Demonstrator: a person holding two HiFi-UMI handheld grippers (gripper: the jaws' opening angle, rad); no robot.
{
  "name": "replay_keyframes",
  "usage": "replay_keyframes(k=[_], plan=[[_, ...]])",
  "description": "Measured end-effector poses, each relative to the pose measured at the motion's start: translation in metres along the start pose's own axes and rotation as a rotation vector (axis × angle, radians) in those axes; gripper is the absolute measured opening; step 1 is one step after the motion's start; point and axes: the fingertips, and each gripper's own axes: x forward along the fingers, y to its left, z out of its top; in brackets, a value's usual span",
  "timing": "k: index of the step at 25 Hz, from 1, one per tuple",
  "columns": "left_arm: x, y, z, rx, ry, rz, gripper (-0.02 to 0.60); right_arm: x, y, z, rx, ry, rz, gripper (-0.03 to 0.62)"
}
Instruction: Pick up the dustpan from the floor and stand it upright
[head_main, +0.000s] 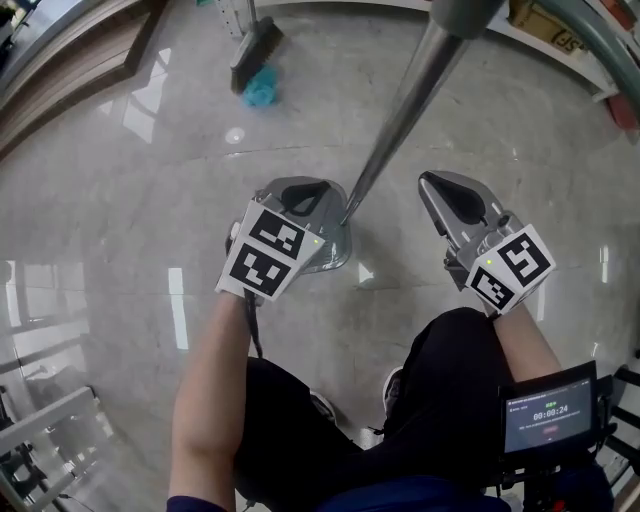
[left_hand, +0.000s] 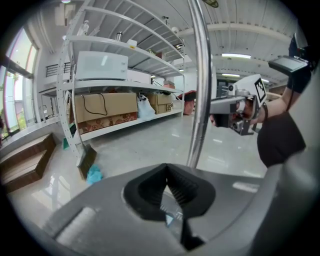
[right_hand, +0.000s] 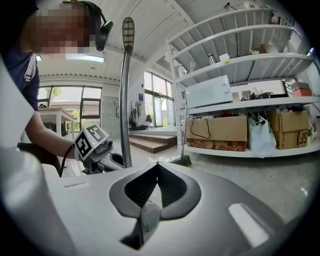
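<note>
The dustpan stands on the floor with its long metal handle (head_main: 400, 120) rising toward me. Its grey pan (head_main: 338, 250) shows just right of my left gripper (head_main: 300, 192) and is partly hidden under it. My left gripper (left_hand: 168, 181) is shut with nothing between its jaws, and the handle (left_hand: 201, 85) stands just beyond it, slightly right. My right gripper (head_main: 432, 182) hovers to the handle's right, apart from it. That gripper (right_hand: 157, 169) is shut and empty too. In the right gripper view the handle (right_hand: 125, 100) stands upright at the left, beside the left gripper's marker cube (right_hand: 91, 140).
A broom (head_main: 255, 50) with a blue cloth (head_main: 264, 92) leans at the far shelving. Metal shelves (left_hand: 115, 90) hold cardboard boxes and a white appliance. Wooden steps (left_hand: 22, 162) lie at the left. My legs and a small screen (head_main: 550, 415) are below the grippers.
</note>
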Motion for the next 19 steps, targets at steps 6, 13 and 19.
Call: replay_keyframes(k=[6,13,19], plan=[[-0.004,0.001,-0.004,0.008,0.015,0.001,0.002,0.000,0.000,-0.004,0.018,0.013,0.004,0.011],[-0.022,0.005,-0.004,-0.009,-0.001,0.025,0.002,-0.003,0.007,-0.003,0.010,0.017,0.005,0.011],[-0.034,0.007,0.013,-0.041,-0.098,0.136,0.002,-0.009,0.010,-0.026,0.051,0.027,-0.003,0.011]])
